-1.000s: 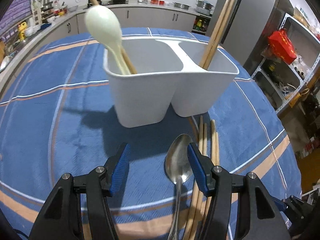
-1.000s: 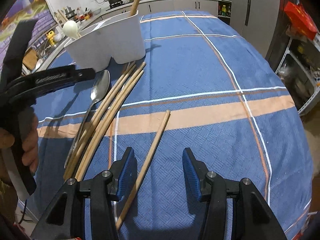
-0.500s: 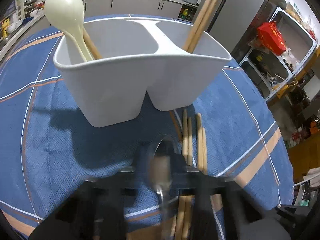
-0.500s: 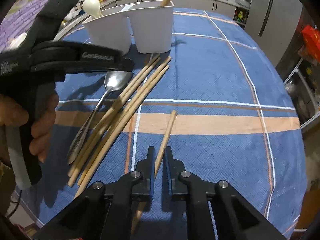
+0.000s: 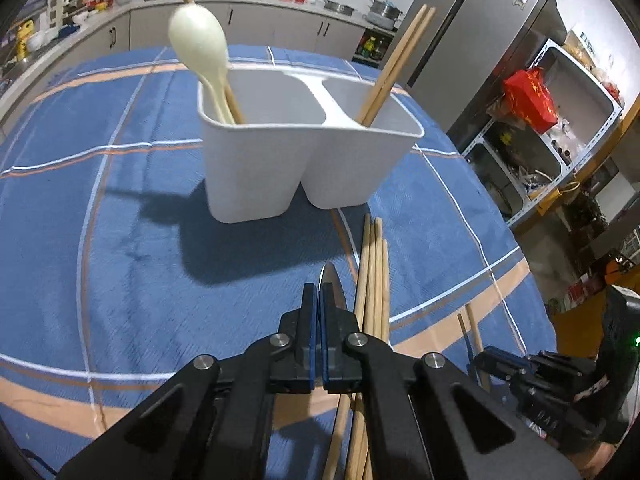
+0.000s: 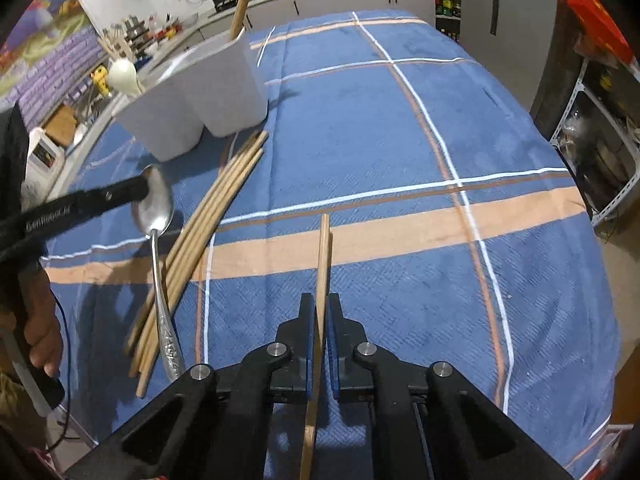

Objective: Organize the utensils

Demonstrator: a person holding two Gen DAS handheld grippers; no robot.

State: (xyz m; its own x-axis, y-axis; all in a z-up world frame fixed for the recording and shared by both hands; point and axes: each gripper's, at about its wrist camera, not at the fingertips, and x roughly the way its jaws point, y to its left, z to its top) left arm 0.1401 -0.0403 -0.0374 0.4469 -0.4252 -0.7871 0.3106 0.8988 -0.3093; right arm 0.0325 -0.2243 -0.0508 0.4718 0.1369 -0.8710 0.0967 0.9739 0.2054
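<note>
Chopsticks and spoons fill my white holder [image 5: 256, 168], which stands toward the far end of the counter [image 5: 100, 240] on its blue plaid cloth. It has two compartments. One, on the left in my left wrist view, holds a cream plastic spoon [image 5: 198, 40], bowl up, and a wooden stick beside it; the other holds a pair of chopsticks [image 5: 394, 64] leaning against the divider.

My left tool [image 5: 320, 312] is closed on the bowl of the metal spoon [image 6: 154, 204], whose tip pokes out past the blue pads; its patterned handle hangs down toward the cloth. Just beside it, a loose bundle of chopsticks [image 6: 208, 220] lies on the cloth, tips close to the holder's base.

My right tool [image 6: 319, 320] is pinched shut on a single chopstick [image 6: 323, 248], which runs between the pads and points out over the orange stripe, well apart from the bundle. A hand [image 6: 38, 332] grips the left tool's handle near the counter's edge.
</note>
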